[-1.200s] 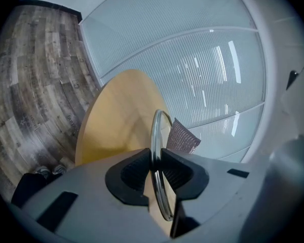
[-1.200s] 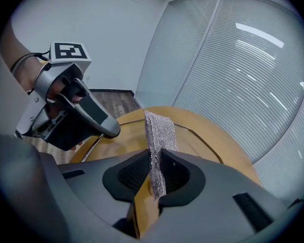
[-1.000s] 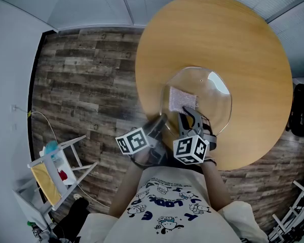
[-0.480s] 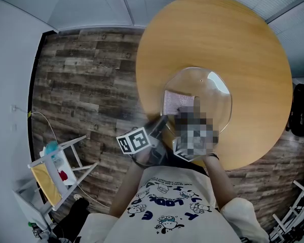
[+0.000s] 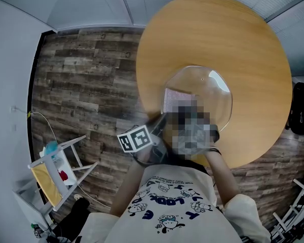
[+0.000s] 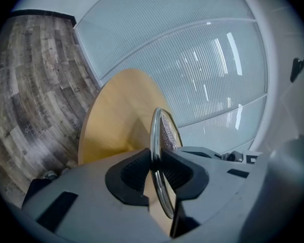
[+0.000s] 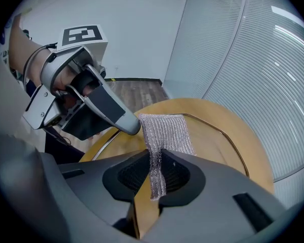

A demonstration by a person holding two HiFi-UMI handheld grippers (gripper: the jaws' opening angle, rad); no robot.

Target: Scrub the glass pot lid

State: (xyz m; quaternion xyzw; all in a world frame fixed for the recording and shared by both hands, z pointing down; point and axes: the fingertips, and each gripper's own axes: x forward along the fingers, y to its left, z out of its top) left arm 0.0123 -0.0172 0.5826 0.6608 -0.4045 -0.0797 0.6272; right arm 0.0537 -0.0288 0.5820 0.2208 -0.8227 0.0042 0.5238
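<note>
On the near half of the round light-wood table [image 5: 207,29], toward its 6 o'clock edge in the head view, the clear glass pot lid with a metal rim [image 5: 215,97] is lying.

1. Left gripper [image 6: 155,166]: its jaws are clamping the metal rim of the lid. In the head view this grasp is sitting at about 8 o'clock on the lid.
2. Right gripper [image 7: 156,173]: its jaws are pinching the lower end of the silvery woven-mesh scouring cloth [image 7: 164,128]. The free part of the cloth is spreading forward onto the glass.

Governing relation: from the right gripper, the lid is extending toward 12 o'clock, and the cloth's long axis is running along that same line. The cloth is covering the lid's 9 o'clock sector, just beside the left gripper's jaw tip. Most of the glass, from 12 through 5 o'clock, is lying away from the cloth, so the next stroke is likely calling for travel toward 1 o'clock while the left gripper is steadying the rim.

Limits of observation:
- A mosaic patch is covering the right gripper in the head view.
- No knob or handle on the lid is showing clearly.
- Whether the clamped edge is lifting off the table cannot be determined.
</note>
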